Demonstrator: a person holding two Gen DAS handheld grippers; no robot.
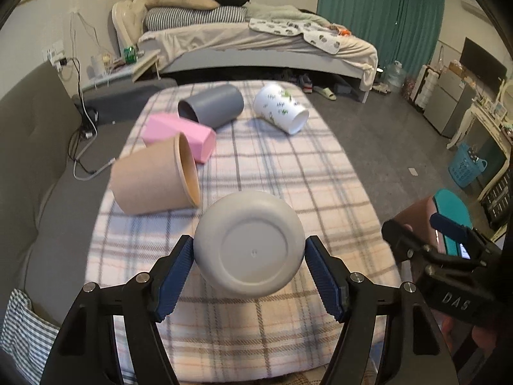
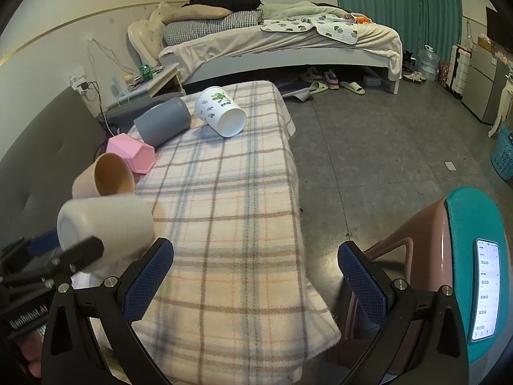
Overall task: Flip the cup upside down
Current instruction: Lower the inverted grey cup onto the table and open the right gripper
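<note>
Between the blue pads [image 1: 174, 280] of the left gripper [image 1: 248, 253], nearest the lens, a pale grey cup [image 1: 249, 243] is pinched by its sides, base toward the camera and mouth pointing away, so it lies roughly level; from the right wrist view the same cup [image 2: 105, 227] appears at the left margin, lifted off or only just above the plaid blanket [image 2: 224, 240], though contact cannot be settled; the right gripper [image 2: 255, 263] hangs spread and empty over the blanket's edge, beside a brown chair [image 2: 416, 256]. Judged from this pose, the turn is about half made: the wrist should roll on until the mouth faces down, the grip kept firm on the smooth wall, and the rim set flat on clear blanket before release; soft cloth may tip an uneven landing. Farther off lie a tan cup [image 1: 154, 179], a pink cup [image 1: 179, 136], a dark grey cup [image 1: 211, 106] and a white printed cup [image 1: 280, 107], all on their sides; the flipped cup should land clear of them.
</note>
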